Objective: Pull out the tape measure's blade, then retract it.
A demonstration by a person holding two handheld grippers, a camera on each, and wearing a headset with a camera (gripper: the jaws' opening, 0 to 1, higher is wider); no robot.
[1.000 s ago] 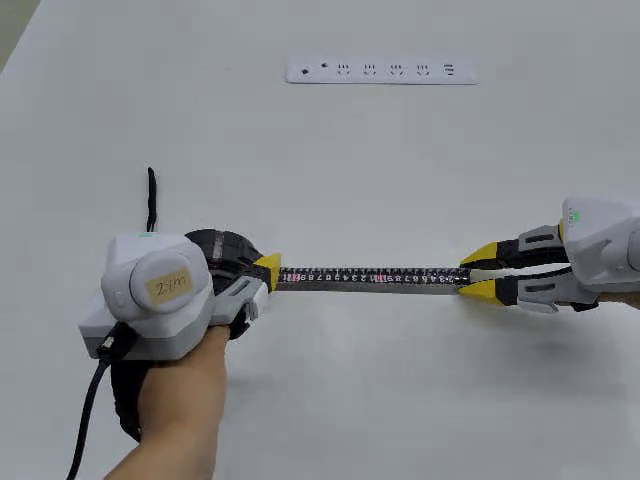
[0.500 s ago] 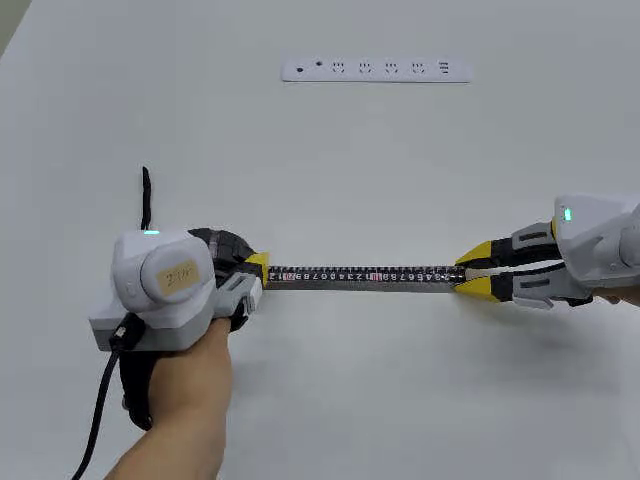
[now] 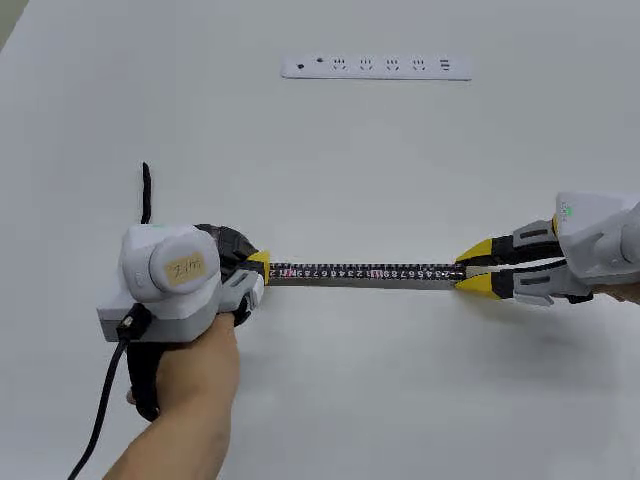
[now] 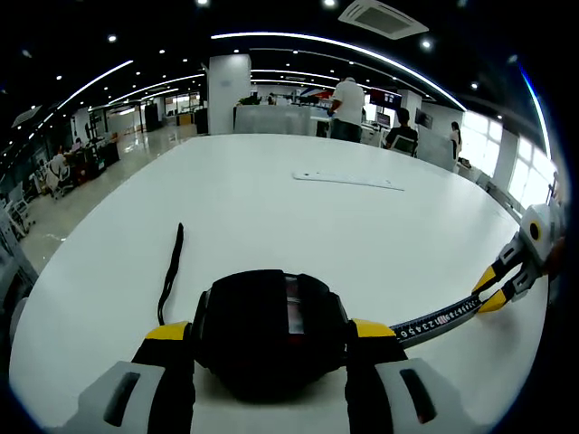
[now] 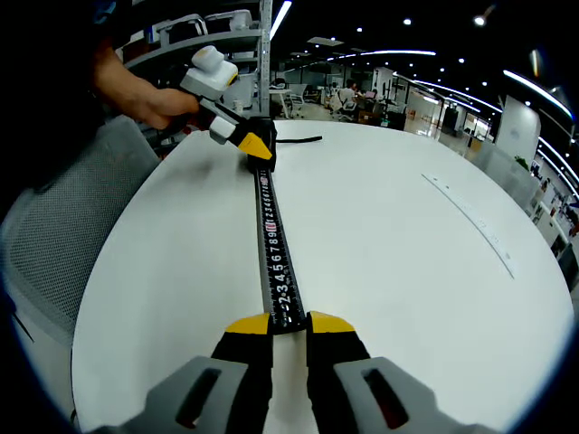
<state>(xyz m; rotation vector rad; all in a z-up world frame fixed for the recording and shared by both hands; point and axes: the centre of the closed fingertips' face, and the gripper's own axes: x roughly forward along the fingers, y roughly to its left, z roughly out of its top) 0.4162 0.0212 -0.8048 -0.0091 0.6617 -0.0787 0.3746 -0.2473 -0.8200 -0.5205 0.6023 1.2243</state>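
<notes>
The black rubber-cased tape measure body (image 4: 271,321) sits clamped between the 2 yellow-tipped jaws of the left gripper (image 3: 255,275), low over the white table (image 3: 400,160). Its dark numbered steel blade (image 3: 365,273) spans across to the right gripper (image 5: 280,324), whose jaws are pinched narrow on the blade's end. Retraction looks to be next. If the right jaws release at once, the spring could whip the blade back and slam its hook into the case. A slack left grip could let the case twist.
</notes>
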